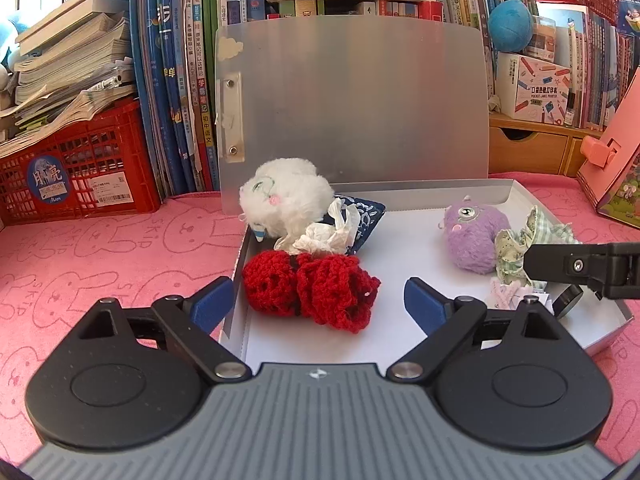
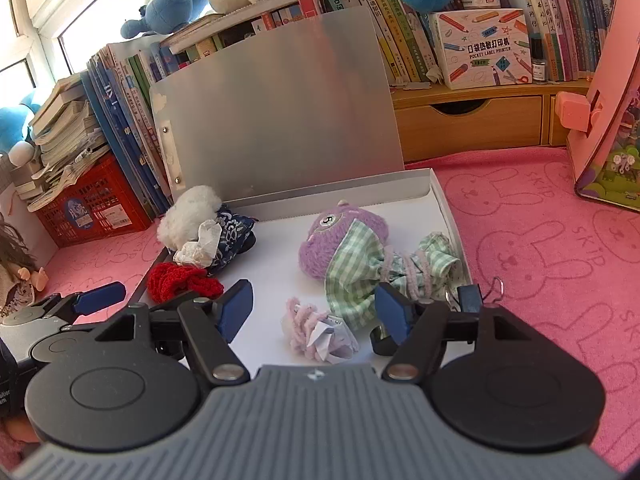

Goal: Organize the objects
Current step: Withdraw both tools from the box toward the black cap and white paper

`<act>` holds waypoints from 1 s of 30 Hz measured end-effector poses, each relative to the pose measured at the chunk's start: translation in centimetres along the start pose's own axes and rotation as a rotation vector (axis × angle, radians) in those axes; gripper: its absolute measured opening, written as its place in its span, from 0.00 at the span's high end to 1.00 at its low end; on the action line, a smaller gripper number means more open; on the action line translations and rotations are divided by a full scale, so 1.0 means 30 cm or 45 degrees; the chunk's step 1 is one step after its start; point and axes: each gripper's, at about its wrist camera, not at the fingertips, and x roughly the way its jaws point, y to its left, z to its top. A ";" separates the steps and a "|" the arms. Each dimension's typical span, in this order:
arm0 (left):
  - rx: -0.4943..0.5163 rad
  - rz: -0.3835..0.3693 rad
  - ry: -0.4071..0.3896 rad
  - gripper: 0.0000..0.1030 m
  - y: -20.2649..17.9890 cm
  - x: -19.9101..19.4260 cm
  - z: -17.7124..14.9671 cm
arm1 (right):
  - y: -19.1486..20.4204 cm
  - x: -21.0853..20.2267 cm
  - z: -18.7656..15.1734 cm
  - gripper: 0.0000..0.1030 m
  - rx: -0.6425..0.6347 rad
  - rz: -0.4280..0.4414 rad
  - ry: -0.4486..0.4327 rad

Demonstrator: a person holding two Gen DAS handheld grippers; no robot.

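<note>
An open grey box point(image 1: 400, 240) point(image 2: 440, 200) lies on the pink mat with its lid upright. Inside are a red crochet piece point(image 1: 308, 292) point(image 2: 180, 280), a white plush point(image 1: 288, 196) point(image 2: 188, 212), a blue patterned pouch point(image 1: 368, 216) point(image 2: 232, 236) with crumpled tissue, a purple plush point(image 1: 472, 236) point(image 2: 336, 236) in green checked cloth point(image 2: 360, 276), and a lilac yarn and paper bundle point(image 2: 316, 332). My left gripper point(image 1: 318, 304) is open, its fingers either side of the red crochet piece. My right gripper point(image 2: 314, 312) is open just above the lilac bundle.
A red crate point(image 1: 80, 168) with stacked papers and a row of books point(image 1: 180, 80) stand at the back left. A wooden drawer unit point(image 2: 468, 124) and a pink case point(image 2: 600, 120) stand to the right. A small doll point(image 2: 20, 276) lies at the left edge.
</note>
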 end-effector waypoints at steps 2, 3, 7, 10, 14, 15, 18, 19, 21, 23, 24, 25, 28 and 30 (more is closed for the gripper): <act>-0.004 -0.011 -0.006 0.08 0.000 -0.026 -0.002 | 0.002 -0.023 -0.001 0.23 -0.008 0.001 -0.010; -0.002 -0.014 -0.011 0.08 -0.002 -0.041 -0.004 | 0.003 -0.036 -0.003 0.23 -0.014 0.001 -0.016; 0.026 -0.014 -0.037 0.07 -0.021 -0.100 -0.017 | 0.008 -0.087 -0.014 0.22 -0.046 -0.001 -0.039; 0.031 -0.026 -0.045 0.06 -0.035 -0.144 -0.026 | 0.018 -0.128 -0.026 0.22 -0.078 -0.006 -0.060; 0.034 -0.059 -0.055 0.06 -0.050 -0.210 -0.042 | 0.027 -0.187 -0.047 0.21 -0.118 -0.010 -0.084; 0.037 -0.063 -0.057 0.06 -0.055 -0.227 -0.048 | 0.030 -0.203 -0.053 0.21 -0.127 -0.010 -0.089; 0.038 -0.089 -0.066 0.06 -0.065 -0.284 -0.067 | 0.033 -0.257 -0.076 0.20 -0.156 -0.003 -0.113; 0.036 -0.101 -0.067 0.06 -0.068 -0.302 -0.075 | 0.034 -0.270 -0.082 0.20 -0.163 -0.002 -0.119; 0.028 -0.121 -0.067 0.06 -0.073 -0.338 -0.092 | 0.037 -0.305 -0.099 0.19 -0.181 0.005 -0.132; 0.025 -0.136 -0.066 0.06 -0.078 -0.371 -0.109 | 0.038 -0.336 -0.115 0.19 -0.190 0.015 -0.143; 0.022 -0.141 -0.067 0.06 -0.080 -0.388 -0.118 | 0.040 -0.351 -0.122 0.19 -0.196 0.020 -0.147; 0.018 -0.148 -0.068 0.06 -0.081 -0.403 -0.126 | 0.041 -0.366 -0.130 0.19 -0.202 0.024 -0.153; 0.001 -0.165 -0.068 0.05 -0.084 -0.453 -0.153 | 0.044 -0.411 -0.157 0.18 -0.225 0.033 -0.173; -0.007 -0.181 -0.065 0.05 -0.085 -0.487 -0.174 | 0.049 -0.445 -0.179 0.17 -0.252 0.035 -0.192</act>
